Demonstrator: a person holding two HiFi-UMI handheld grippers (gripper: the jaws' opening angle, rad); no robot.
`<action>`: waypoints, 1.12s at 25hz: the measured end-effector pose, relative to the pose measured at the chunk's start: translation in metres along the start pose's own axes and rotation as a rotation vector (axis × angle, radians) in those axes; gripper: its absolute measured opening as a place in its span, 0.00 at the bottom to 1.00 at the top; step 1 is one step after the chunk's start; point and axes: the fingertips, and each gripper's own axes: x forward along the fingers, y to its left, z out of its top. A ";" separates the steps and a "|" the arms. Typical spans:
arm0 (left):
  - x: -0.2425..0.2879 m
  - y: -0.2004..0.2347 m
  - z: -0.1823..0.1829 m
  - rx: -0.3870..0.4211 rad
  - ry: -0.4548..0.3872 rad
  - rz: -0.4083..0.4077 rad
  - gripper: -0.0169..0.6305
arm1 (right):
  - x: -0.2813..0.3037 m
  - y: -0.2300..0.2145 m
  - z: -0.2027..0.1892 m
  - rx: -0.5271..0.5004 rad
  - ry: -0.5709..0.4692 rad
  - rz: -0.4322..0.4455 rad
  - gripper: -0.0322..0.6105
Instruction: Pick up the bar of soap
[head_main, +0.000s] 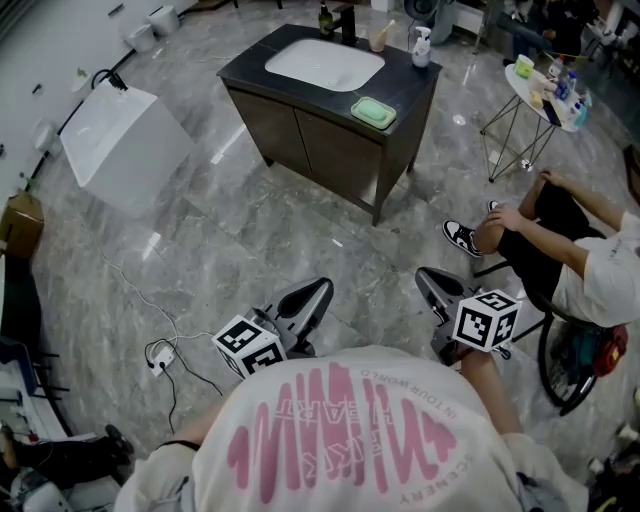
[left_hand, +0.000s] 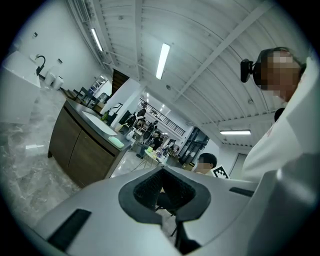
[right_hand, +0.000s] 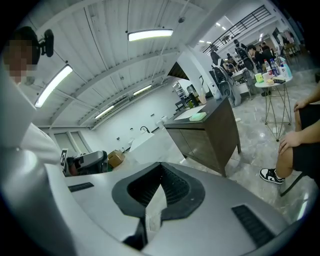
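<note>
Two grey hand-held tools sit low against the chest of a person in a white T-shirt with pink print (head_main: 345, 430): the left gripper (head_main: 322, 290) and the right gripper (head_main: 428, 280), each carrying its cube of black-and-white square markers. Both point forward across the glossy grey marble floor (head_main: 230, 240). On each one the jaws are pressed together at the tips with nothing between them; each gripper's own view shows only ribbed black pads meeting in a point. The green bar of soap (head_main: 373, 111) lies well away from both grippers, on the near right corner of the dark wood-fronted bench (head_main: 300, 130). It appears to rest in a paler tray of the same shape, just beside the oval white sink basin (head_main: 324, 63). Along the back edge of the bench stand a dark bottle (head_main: 326, 20) and a white spray bottle (head_main: 421, 47). To the left of the bench a large white box-like unit (head_main: 125, 145) stands tilted on the floor, and a thin white cable (head_main: 160, 352) trails near the left gripper. On the right, a seated person in black trousers and black-and-white sneakers (head_main: 560, 250) rests a hand on one knee. Beyond that person is a small round wire-legged side table crowded with bottles (head_main: 545, 95).
</note>
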 end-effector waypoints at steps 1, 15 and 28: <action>0.002 0.002 -0.003 0.002 0.009 -0.005 0.04 | 0.000 -0.002 0.001 0.004 -0.001 -0.001 0.07; 0.031 0.003 -0.001 -0.020 0.028 -0.056 0.04 | 0.001 -0.018 0.011 0.012 0.007 -0.025 0.07; 0.009 0.022 -0.010 -0.108 0.046 -0.023 0.04 | 0.027 -0.012 -0.002 0.075 0.037 0.006 0.07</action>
